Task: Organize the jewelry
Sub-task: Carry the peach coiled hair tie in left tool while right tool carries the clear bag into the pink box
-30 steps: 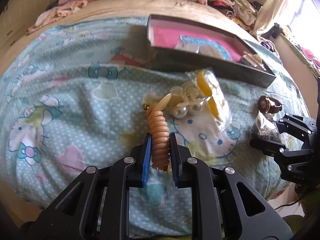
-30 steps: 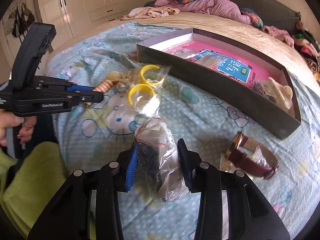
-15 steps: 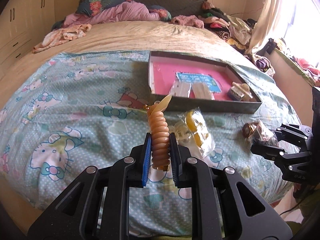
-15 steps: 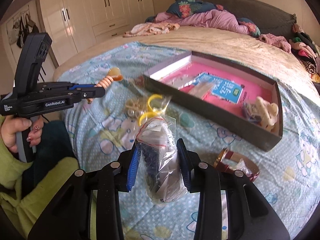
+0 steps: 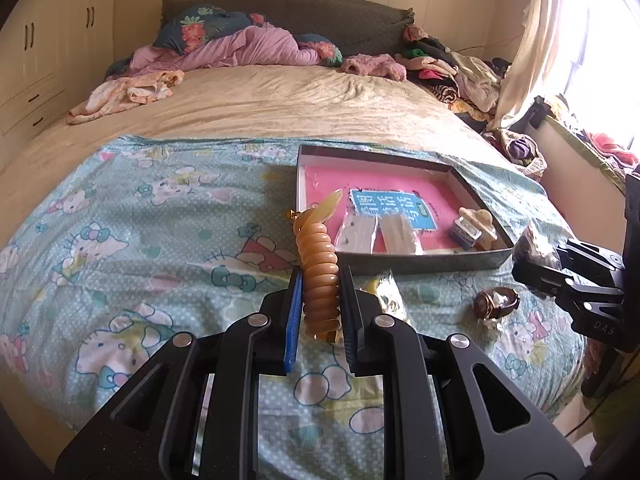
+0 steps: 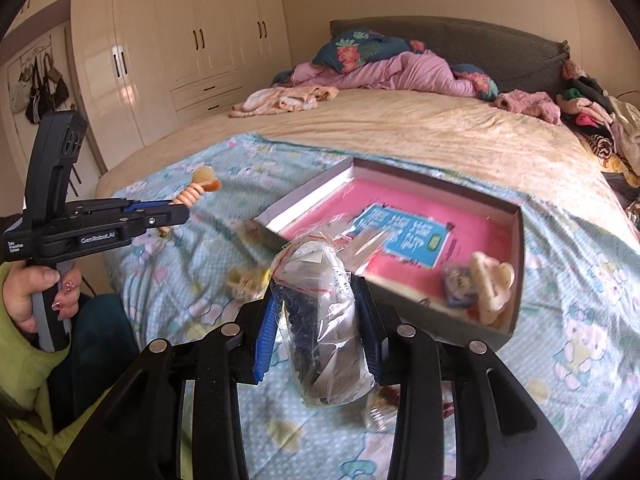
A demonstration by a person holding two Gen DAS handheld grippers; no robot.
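A bed [image 5: 260, 100] with a dark headboard [image 6: 460, 36] fills the room; cream wardrobes [image 6: 192, 28] line one wall, and sunlight glares through a curtained window [image 5: 600, 52].

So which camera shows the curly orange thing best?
The left wrist view: the curly orange hair tie sits close and sharp, gripped between the left gripper fingers. The right wrist view shows it only small, far off and from the side.

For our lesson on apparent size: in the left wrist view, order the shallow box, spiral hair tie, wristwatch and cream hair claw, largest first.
1. Shallow box
2. Spiral hair tie, enlarged by nearness
3. Wristwatch and cream hair claw: too alike to rank
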